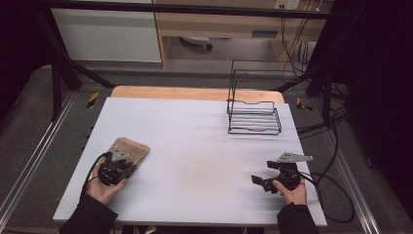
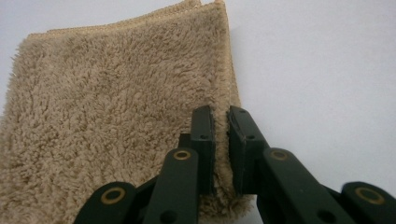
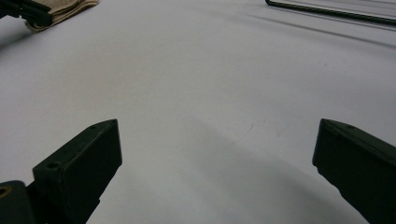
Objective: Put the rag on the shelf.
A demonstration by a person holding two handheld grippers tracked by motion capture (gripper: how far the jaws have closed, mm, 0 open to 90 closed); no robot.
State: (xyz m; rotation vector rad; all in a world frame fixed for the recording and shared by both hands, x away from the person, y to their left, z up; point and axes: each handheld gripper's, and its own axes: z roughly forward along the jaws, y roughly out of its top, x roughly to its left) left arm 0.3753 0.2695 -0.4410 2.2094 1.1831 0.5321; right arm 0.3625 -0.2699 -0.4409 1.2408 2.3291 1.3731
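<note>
A folded tan towel (image 1: 132, 149) lies flat on the white table (image 1: 195, 146) at the front left. My left gripper (image 1: 117, 168) sits at the towel's near edge, and in the left gripper view its jaws are shut on the towel's (image 2: 107, 107) hemmed right edge, my left gripper (image 2: 221, 116) pinching the fluffy fabric between the pads. My right gripper (image 1: 258, 181) rests low over the table at the front right, pointing left. In the right gripper view my right gripper (image 3: 217, 140) stands wide open with bare table between its fingers, and the towel (image 3: 60, 11) shows far off at the top left.
A black wire rack (image 1: 253, 109) stands at the back right of the table; its base wire (image 3: 331, 11) crosses the top of the right gripper view. Cables (image 1: 336, 185) trail off the table's right side. A wooden board edge (image 1: 195, 92) runs along the table's back.
</note>
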